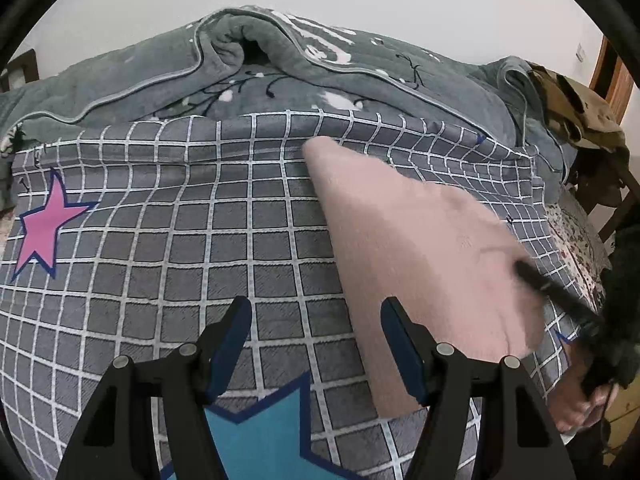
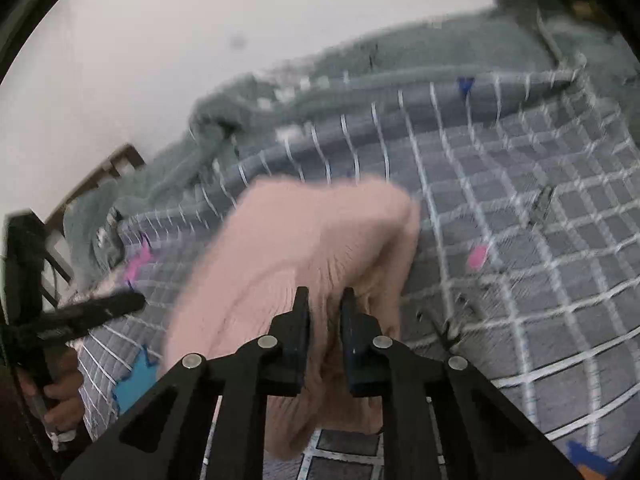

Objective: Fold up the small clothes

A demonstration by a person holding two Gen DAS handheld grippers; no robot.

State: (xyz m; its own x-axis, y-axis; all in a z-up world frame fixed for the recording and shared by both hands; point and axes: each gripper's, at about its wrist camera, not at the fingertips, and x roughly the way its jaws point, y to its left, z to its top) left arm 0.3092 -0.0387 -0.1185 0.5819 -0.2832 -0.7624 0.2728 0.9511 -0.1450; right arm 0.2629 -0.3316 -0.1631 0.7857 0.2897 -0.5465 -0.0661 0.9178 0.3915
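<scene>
A small pink knitted garment (image 1: pixel 420 240) hangs lifted over the grey checked bed sheet (image 1: pixel 200 232). In the right wrist view my right gripper (image 2: pixel 325 300) is shut on a bunched edge of the pink garment (image 2: pixel 304 240), which drapes away from the fingers. In the left wrist view the right gripper (image 1: pixel 532 276) shows as a dark blurred finger at the garment's right side. My left gripper (image 1: pixel 316 312) is open and empty, just left of the garment's lower edge, above the sheet. The left gripper also shows at the left of the right wrist view (image 2: pixel 132 304).
A grey blanket (image 1: pixel 280 72) is heaped along the far side of the bed by the white wall. A wooden chair with brown clothing (image 1: pixel 580 120) stands at the right. The sheet bears a pink star (image 1: pixel 44 228) and a blue star (image 1: pixel 256 436).
</scene>
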